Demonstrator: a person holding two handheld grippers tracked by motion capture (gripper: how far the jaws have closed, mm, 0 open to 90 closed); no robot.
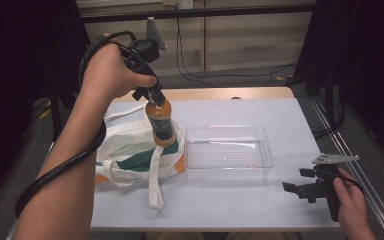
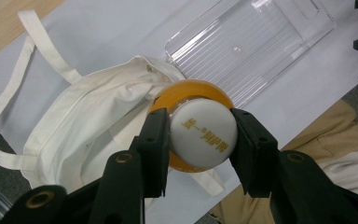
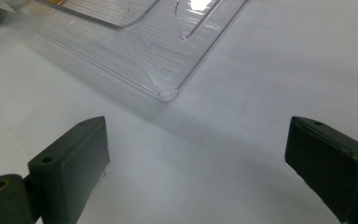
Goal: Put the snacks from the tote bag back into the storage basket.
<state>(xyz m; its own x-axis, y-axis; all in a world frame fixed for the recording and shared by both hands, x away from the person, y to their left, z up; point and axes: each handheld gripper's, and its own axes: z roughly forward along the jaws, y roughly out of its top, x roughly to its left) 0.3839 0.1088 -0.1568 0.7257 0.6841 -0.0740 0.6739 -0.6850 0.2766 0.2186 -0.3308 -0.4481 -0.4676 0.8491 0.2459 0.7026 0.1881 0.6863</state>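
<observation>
The left tongs (image 2: 200, 140) squeeze the white cap of the orange bottle (image 1: 160, 122), lifted above the cloth bag (image 1: 130, 150) (perhaps heading for the clear tray (image 1: 228, 172)). The right tongs (image 3: 196, 168) rest wide apart, holding nothing.

Overhead light, even and fairly bright on the table (image 1: 240, 210); surroundings beyond the table fall to near black. Clear tray (image 1: 228, 152) throws glare: hot white spot on its floor in the right gripper view, streaks along its ribs in the left gripper view. Soft shadow just beside the tray's near corner. Black fingers (image 3: 74, 163) nearest the lens are soft, slightly blurred. High view is grainy.
</observation>
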